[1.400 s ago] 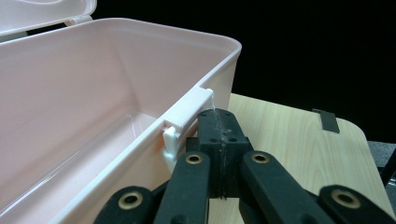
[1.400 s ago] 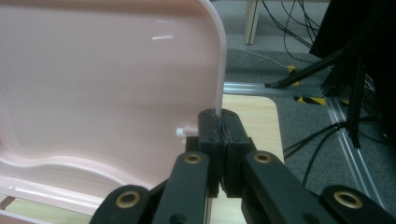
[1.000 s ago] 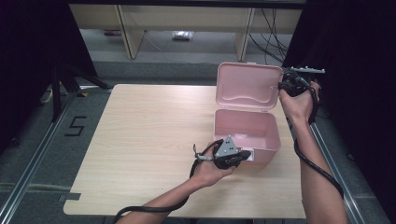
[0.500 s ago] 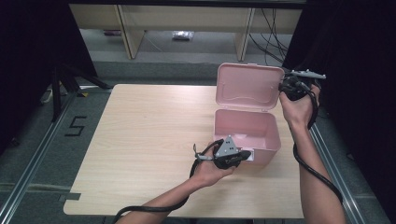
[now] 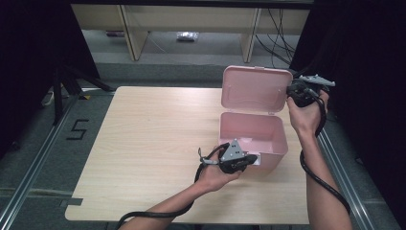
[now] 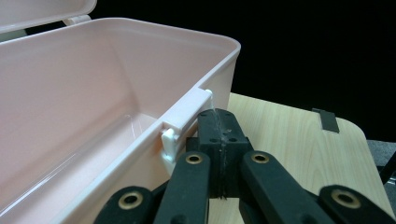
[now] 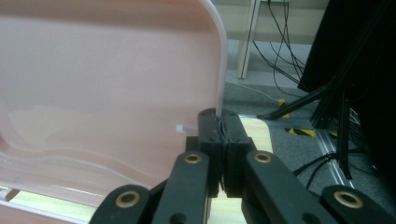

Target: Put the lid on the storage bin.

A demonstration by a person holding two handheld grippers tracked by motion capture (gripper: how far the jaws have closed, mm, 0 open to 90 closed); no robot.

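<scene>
- At the table's [image 5: 143,143] near right, the pink box's [image 5: 253,136] white latch [image 6: 187,112] is clamped by the closed left gripper [image 5: 238,159].
- Farther right, the raised lid's [image 5: 256,88] edge is pinched by the closed right gripper [image 5: 300,92].

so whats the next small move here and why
Probably swing the lid down toward the box with the right tongs. They are shut on the upright lid's edge, the left tongs are shut by the front latch, steadying the box, and it looks empty.

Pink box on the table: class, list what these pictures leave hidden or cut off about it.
- High view: latch on the pink box sits behind the left gripper.
- Left gripper view: box floor cut off by the frame edge.
- Right gripper view: lid edge at the right gripper is hidden between shut jaws.
</scene>
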